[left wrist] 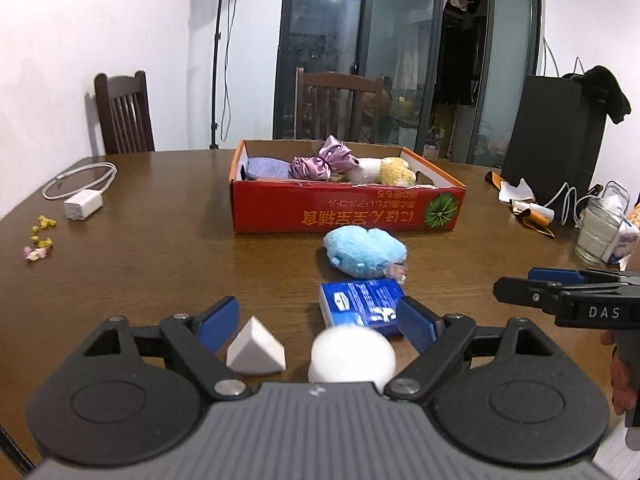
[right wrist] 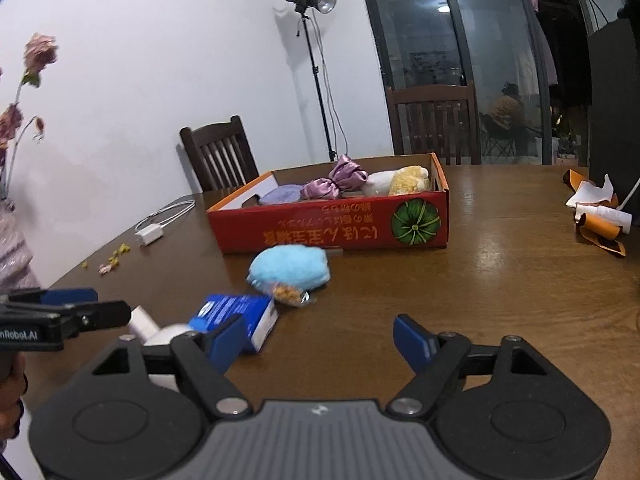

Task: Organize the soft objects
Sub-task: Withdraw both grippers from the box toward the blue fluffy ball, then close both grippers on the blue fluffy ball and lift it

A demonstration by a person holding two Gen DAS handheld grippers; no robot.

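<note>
My left gripper [left wrist: 316, 314] stands open low over the brown table. A white fluffy ball [left wrist: 352, 356] and a white wedge-shaped sponge [left wrist: 256, 350] lie loose between its fingers. Just beyond are a blue tissue pack [left wrist: 360, 304] and a light blue plush [left wrist: 364, 252]. Behind them stands a red cardboard box [left wrist: 344, 208] holding a purple satin scrunchie [left wrist: 324, 162], a lavender cloth and a white and yellow plush. My right gripper [right wrist: 318, 326] is open over bare table, its left finger beside the tissue pack [right wrist: 236, 314]. A small clear bag of yellow bits [right wrist: 288, 294] leans on the blue plush [right wrist: 290, 270].
A white charger with cable [left wrist: 82, 204] and dried petals [left wrist: 40, 236] lie at the left. At the right are orange and white wrappers [left wrist: 524, 204], a glass jar [left wrist: 598, 232] and a black box [left wrist: 556, 140]. Two wooden chairs and a light stand are behind the table.
</note>
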